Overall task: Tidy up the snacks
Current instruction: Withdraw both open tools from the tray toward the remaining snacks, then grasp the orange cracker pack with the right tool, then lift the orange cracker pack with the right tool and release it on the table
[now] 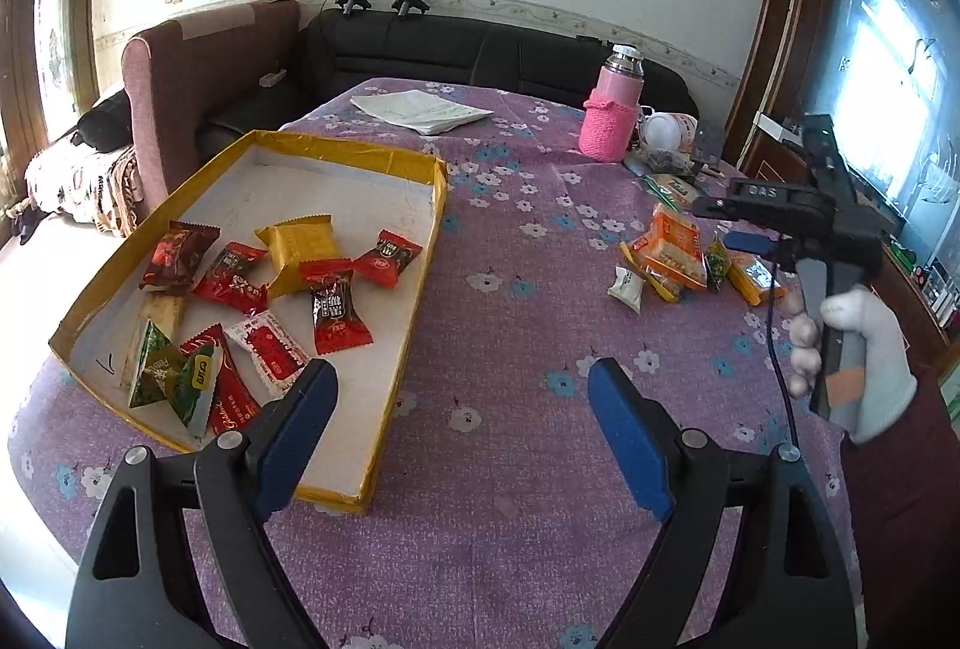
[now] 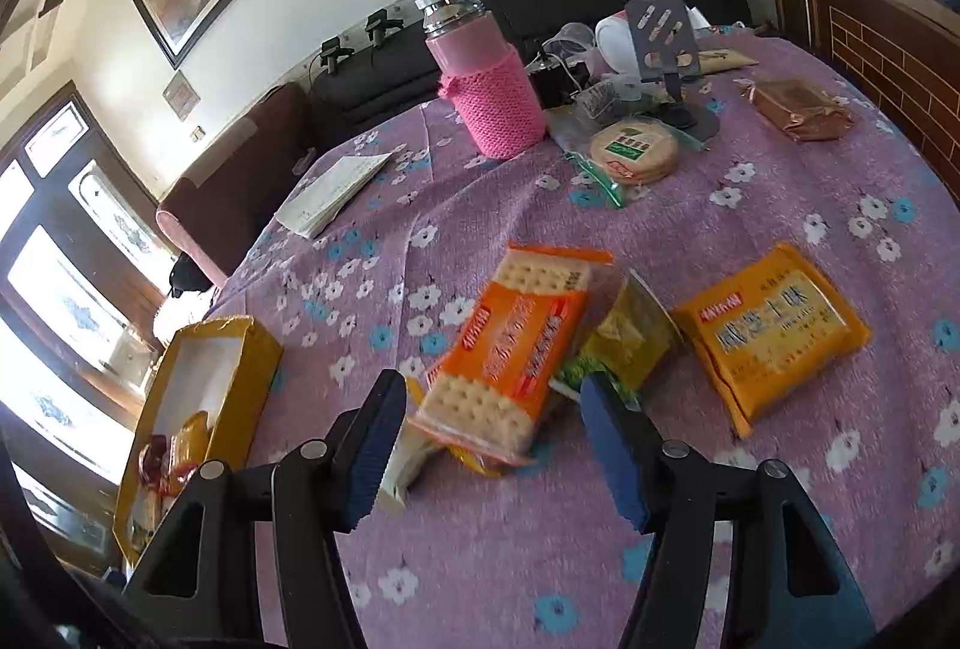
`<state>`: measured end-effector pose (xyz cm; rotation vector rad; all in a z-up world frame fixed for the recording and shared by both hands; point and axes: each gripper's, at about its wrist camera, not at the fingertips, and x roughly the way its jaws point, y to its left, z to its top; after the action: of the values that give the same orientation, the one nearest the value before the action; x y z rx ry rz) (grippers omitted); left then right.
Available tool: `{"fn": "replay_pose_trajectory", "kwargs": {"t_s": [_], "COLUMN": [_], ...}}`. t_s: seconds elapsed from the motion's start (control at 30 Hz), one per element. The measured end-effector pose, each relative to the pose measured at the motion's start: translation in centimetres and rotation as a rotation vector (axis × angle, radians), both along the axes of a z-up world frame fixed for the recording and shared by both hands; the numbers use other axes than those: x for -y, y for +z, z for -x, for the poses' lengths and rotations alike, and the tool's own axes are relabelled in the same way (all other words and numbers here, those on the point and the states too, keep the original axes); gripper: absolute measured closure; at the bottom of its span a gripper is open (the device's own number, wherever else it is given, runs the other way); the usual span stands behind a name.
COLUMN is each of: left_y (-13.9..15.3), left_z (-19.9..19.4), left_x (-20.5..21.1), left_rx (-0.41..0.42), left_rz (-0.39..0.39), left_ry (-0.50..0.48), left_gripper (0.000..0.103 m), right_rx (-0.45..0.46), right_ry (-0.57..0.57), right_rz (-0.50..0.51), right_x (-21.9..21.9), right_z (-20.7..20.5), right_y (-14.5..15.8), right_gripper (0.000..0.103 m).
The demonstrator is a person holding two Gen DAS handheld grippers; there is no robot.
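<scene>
A shallow yellow-rimmed box (image 1: pixel 414 283) lies on the purple flowered cloth and holds several wrapped snacks, among them red candies (image 1: pixel 336 307) and a yellow pack (image 1: pixel 297 247). My left gripper (image 1: pixel 462 373) hangs open and empty over the box's near right corner. Loose snacks lie to the right: an orange cracker pack (image 2: pixel 516 349), a green-yellow sachet (image 2: pixel 630 337), a yellow pack (image 2: pixel 774 331) and a small white pack (image 2: pixel 408 463). My right gripper (image 2: pixel 492 385) is open just above the cracker pack's near end, its pads not pressing on it. A gloved hand (image 1: pixel 864 349) holds that gripper (image 1: pixel 726 226).
A pink knit-covered flask (image 2: pixel 492 97) stands at the back, with papers (image 2: pixel 330 196) to its left. A bag of round crackers (image 2: pixel 633 148), a phone stand (image 2: pixel 660 43) and a brown wrapped packet (image 2: pixel 801 106) sit at the far right. Sofas line the far wall.
</scene>
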<state>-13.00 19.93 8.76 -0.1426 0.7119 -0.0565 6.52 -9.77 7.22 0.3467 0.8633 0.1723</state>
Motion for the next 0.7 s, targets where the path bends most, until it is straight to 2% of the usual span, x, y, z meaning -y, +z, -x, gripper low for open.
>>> {"fn": "replay_pose_trajectory", "kwargs": {"t_s": [0.17,0.3,0.4,0.53,0.6,0.7], "left_y": [-0.7,-1.3,-1.4,-1.5,-1.6,-1.5], "left_z": [-0.6,-0.9,-0.8,-0.8,-0.7,-0.7], "left_x": [-0.9,-1.7,-2.1,-2.2,-2.2,-2.0], "left_rx": [-0.019,-0.031,-0.035,-0.036,-0.04,-0.04], "left_rz": [0.023,0.04,0.051,0.062,0.063,0.064], "left_ry": [0.006,0.011,0.016,0.017,0.013,0.009], "left_gripper": [0.017,0.017,0.017,0.017,0.017,0.017], "right_rx": [-0.097,-0.134,-0.155,-0.201,-0.177,-0.129], "right_ry": [-0.044,-0.086,-0.111,-0.113,-0.104,-0.088], "right_rz": [0.197,0.311,0.337,0.258,0.251,0.237], "right_x": [-2.8,-3.8,-3.7,-2.6,-2.5,-2.8], "right_z": [-4.7,-6.5,-6.7,-6.9,-6.5,-5.5], "right_y": [-1.6,-2.9,-3.1,-4.0,-3.8,-3.0], "right_gripper": [0.04,0.035,0.035,0.037,0.045,0.046]}}
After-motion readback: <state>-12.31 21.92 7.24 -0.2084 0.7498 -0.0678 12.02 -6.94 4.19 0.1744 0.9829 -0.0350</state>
